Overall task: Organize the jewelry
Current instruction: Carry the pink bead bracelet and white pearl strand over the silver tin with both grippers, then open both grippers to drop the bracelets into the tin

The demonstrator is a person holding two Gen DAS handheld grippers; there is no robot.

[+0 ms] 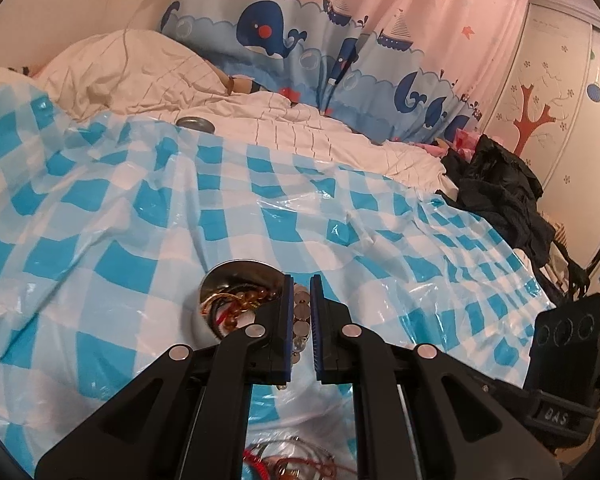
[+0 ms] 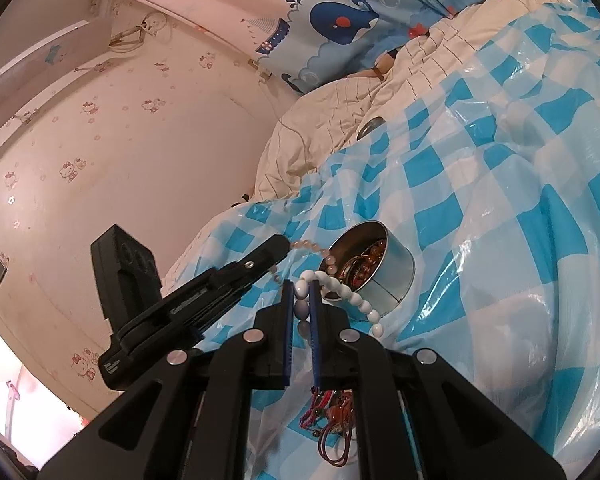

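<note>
My left hand-held gripper [image 1: 301, 292] is pinching a strand of pale, glassy round beads [image 1: 300, 320] between its blue-edged pads, low in the middle of its own view, just at the rim of the round metal tin [image 1: 236, 270]. My right hand-held gripper [image 2: 301, 286] is pinching a white bead necklace [image 2: 356, 300] of smooth oval beads, which arcs from the pads towards the tin [image 2: 396, 276], low and centre in that view.

Both strands look about ready to go into the tin, which already holds a tangle of amber beads and red and gold cords [image 1: 236, 304]. To do this well I think I should bring each strand fully over the open mouth before letting go, one hand at a time, so the hanging tail drops inside instead of draping over the rim. The beads are hard and slick, so they will likely slide and pool.

The tin is thin, shiny metal with straight walls, sitting on a glossy, crinkled blue-and-white checked plastic sheet [image 1: 120, 200] spread over the soft bed; I would avoid nudging it, as it could tip. More cords [image 2: 332, 412] lie loose on the sheet at the bottom of the right view, still to be sorted.
</note>
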